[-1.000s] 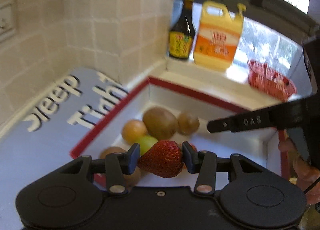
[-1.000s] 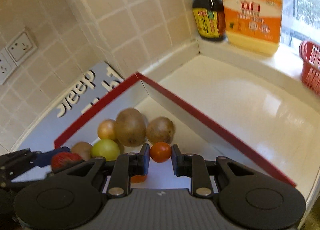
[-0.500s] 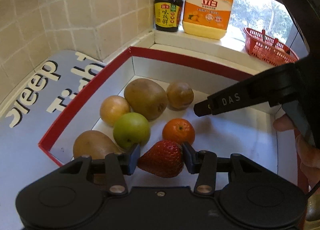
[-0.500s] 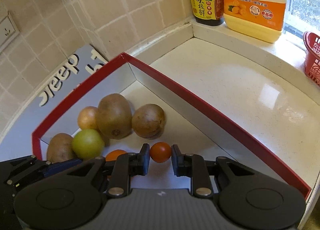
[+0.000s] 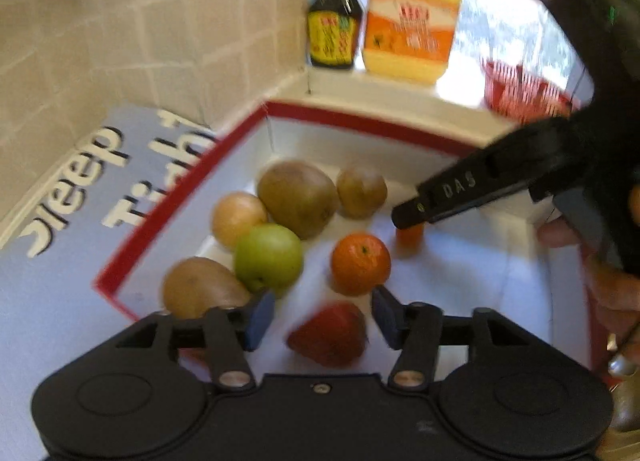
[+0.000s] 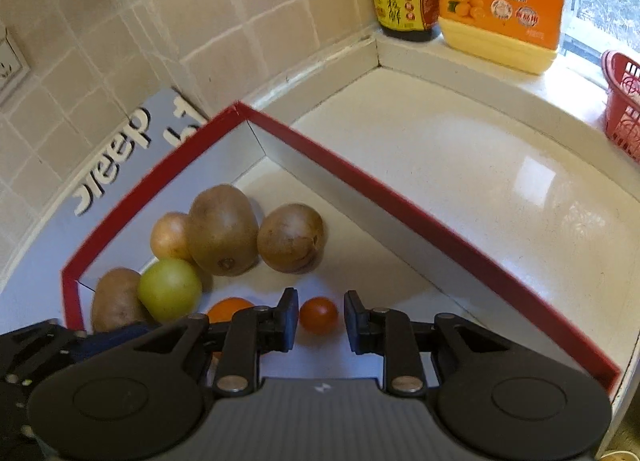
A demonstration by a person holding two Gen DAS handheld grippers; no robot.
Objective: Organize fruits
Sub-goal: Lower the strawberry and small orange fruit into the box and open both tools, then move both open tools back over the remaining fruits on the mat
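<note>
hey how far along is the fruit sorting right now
Mostly done: kiwis, a green apple and an orange sit inside the red-rimmed box. The open left gripper has the strawberry loose between its fingers; the open right gripper frames the cherry tomato.

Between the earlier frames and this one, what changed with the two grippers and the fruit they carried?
Both let go. The left gripper opened, freeing the strawberry; the right gripper opened around the cherry tomato. The kiwis, green apple and mandarin stayed put in the red-rimmed box.
</note>
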